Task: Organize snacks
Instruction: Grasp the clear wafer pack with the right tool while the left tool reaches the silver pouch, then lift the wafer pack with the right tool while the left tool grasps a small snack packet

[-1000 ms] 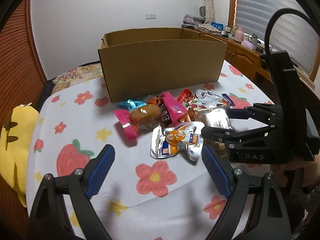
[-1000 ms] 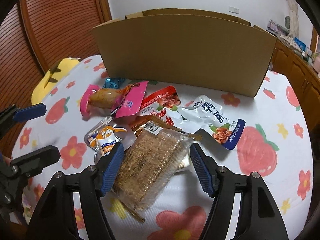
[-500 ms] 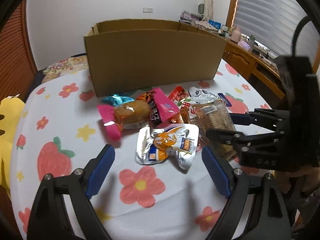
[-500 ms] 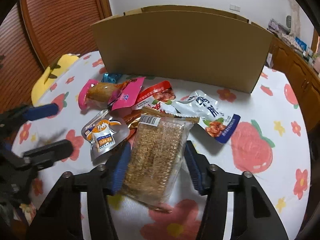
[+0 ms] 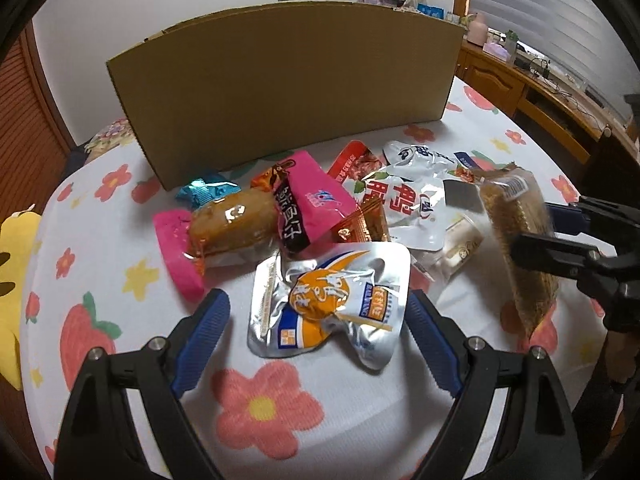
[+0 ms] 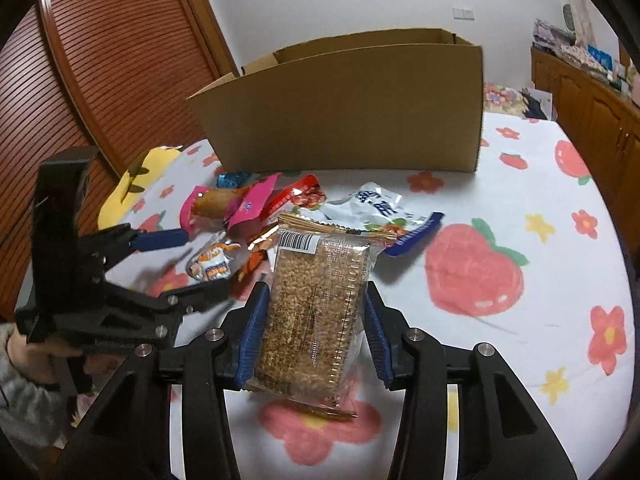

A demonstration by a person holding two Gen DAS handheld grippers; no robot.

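A pile of snack packets lies on the flowered tablecloth in front of an open cardboard box. My right gripper is closing its jaws, and both blue pads press the sides of a clear-wrapped grain bar packet. The packet is held tilted above the cloth at the pile's right. My left gripper is open, its fingers standing on either side of a silver and orange pouch without touching it. Behind that pouch lie a pink-wrapped bun and a white pouch.
A yellow plush toy lies at the table's left edge. A wooden cabinet stands to the right beyond the table. A sleeve and hand hold the left gripper. Bare cloth with a strawberry print lies right of the pile.
The right jaws narrowed onto the grain bar packet and raised it off the pile. The left gripper moved forward and lower, so the silver and orange pouch now lies between its fingers.
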